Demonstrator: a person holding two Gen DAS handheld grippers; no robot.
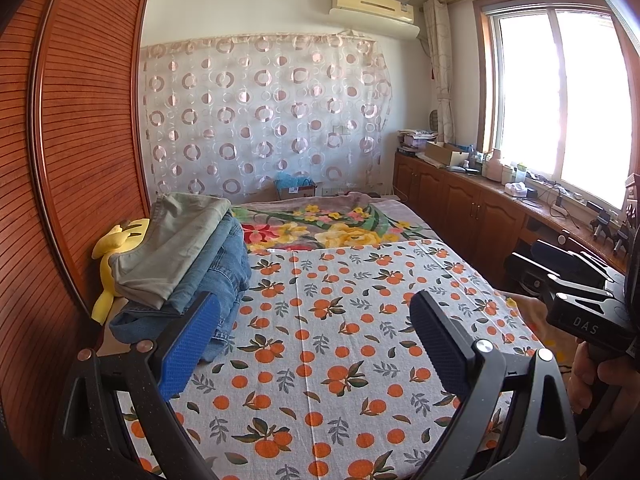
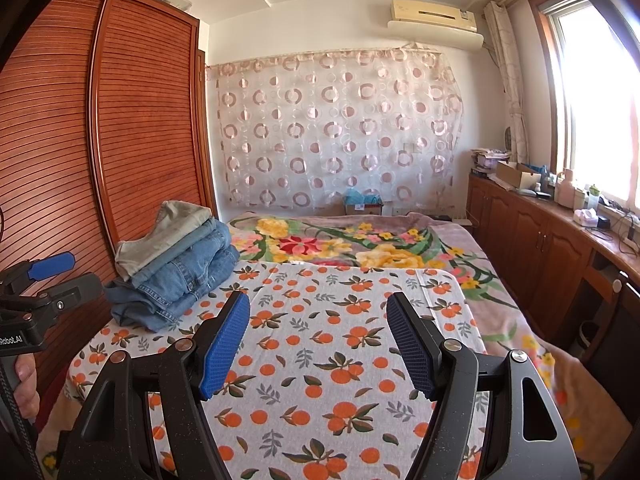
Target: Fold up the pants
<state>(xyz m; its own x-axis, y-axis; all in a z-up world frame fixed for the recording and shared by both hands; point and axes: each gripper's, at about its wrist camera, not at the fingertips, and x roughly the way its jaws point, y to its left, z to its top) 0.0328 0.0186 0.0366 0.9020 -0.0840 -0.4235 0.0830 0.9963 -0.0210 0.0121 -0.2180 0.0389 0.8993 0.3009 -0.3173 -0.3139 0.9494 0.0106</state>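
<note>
A stack of folded pants lies at the left edge of the bed: grey-green pants [image 1: 180, 236] [image 2: 176, 228] on top, blue jeans [image 1: 216, 280] [image 2: 184, 280] beneath. My left gripper [image 1: 316, 340] is open over the orange-print sheet [image 1: 340, 312], with nothing between its blue pads; its left finger [image 1: 192, 344] stands in front of the jeans' near corner. My right gripper [image 2: 318, 340] is open too, empty, over the same sheet [image 2: 328, 360], to the right of the stack. Each gripper shows in the other's view: the right [image 1: 524, 254], the left [image 2: 80, 272].
A slatted wooden wardrobe [image 1: 80, 140] runs close along the bed's left side, with a yellow plush toy [image 1: 112, 256] wedged by the stack. A floral blanket [image 2: 360, 244] covers the far bed. Low wooden cabinets [image 2: 532, 236] with clutter line the right wall under the window.
</note>
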